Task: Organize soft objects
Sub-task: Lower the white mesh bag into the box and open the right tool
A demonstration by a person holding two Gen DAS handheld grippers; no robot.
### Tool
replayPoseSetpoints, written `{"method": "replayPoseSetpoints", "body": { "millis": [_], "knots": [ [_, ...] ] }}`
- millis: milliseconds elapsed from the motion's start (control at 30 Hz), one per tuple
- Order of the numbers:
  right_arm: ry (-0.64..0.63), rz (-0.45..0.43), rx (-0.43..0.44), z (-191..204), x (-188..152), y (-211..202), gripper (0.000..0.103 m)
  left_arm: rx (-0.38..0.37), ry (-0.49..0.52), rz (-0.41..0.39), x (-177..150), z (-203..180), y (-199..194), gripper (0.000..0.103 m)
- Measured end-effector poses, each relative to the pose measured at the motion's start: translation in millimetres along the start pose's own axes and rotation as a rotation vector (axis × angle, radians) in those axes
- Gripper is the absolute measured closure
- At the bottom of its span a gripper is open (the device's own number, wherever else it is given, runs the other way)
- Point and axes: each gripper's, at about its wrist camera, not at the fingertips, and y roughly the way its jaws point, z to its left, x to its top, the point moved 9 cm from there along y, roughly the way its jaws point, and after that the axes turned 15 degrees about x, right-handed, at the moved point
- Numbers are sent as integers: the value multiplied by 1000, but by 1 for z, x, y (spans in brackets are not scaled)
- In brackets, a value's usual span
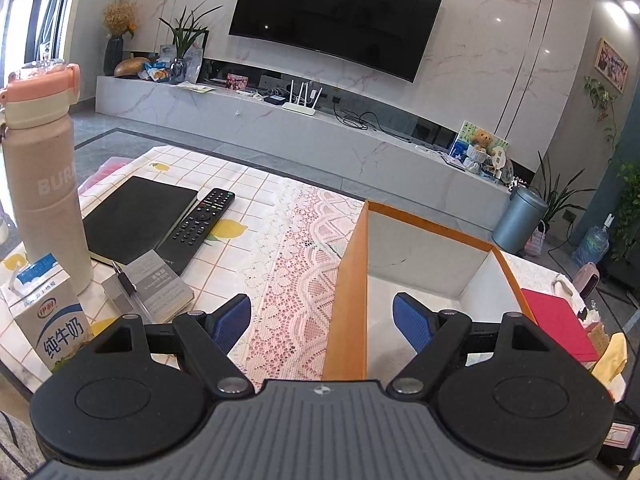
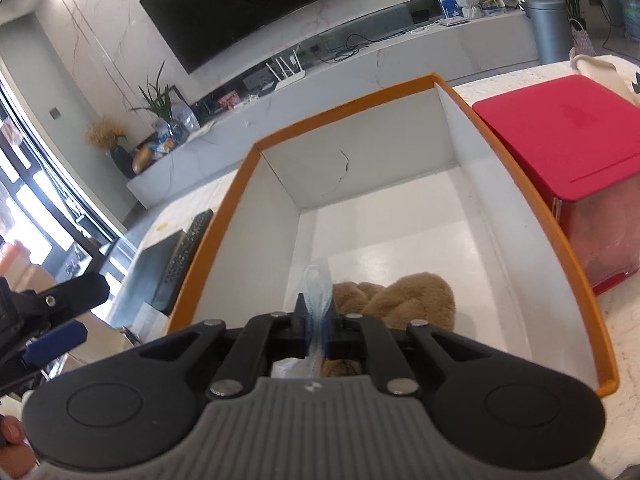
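Note:
An orange-rimmed white box stands on the table; it also shows in the left wrist view. A brown plush toy lies inside it at the near end. My right gripper is over the box, shut on a thin translucent strip beside the plush; whether the strip belongs to the plush I cannot tell. My left gripper is open and empty, straddling the box's left wall at its near end. Its blue pad also shows in the right wrist view.
A black notebook, a remote, a small book with a pen, a milk carton and a pink bottle stand left of the box. A red container sits right of it. Yellow cloth lies at the far right.

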Motion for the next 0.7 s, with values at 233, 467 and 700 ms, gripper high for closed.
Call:
{"method": "replayPoseSetpoints", "body": {
  "millis": [233,467,700],
  "knots": [
    [7,-21,-7,2,2,-16,62,-25,2,-14,2,-3,-6,8],
    [-19,-79,-8,9,12,-47,51,-24,11,-31,3,-6,-12,8],
    [-65,-161,-2,17,33,-92,48,-25,36,-77,6,-15,-33,8]
  ]
}}
